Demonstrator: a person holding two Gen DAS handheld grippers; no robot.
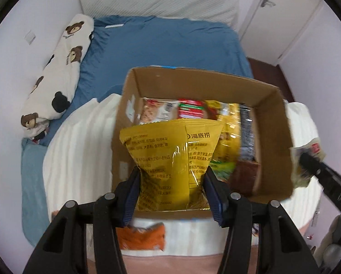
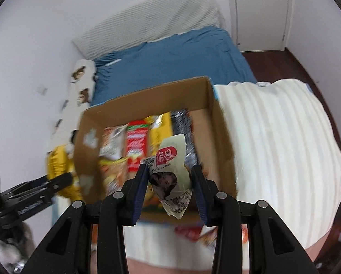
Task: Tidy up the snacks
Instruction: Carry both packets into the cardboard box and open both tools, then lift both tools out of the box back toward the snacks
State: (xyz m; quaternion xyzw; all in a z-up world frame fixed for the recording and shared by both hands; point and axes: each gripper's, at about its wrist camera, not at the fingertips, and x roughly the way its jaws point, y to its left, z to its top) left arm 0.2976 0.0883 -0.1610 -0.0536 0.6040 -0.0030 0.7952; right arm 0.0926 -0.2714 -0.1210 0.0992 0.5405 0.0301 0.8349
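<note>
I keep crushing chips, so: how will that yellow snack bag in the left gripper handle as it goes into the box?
The yellow bag is probably floppy: it pinches in between the left gripper fingers. Its glossy film may slip. It looks puffy, so likely light, and a hard squeeze could crush its contents on the way into the cardboard box.

I'm looking down both grippers' fingers, close above the box on the bed; the left camera is facing it squarely, the right from its near-right corner, both sharing box and bed.
</note>
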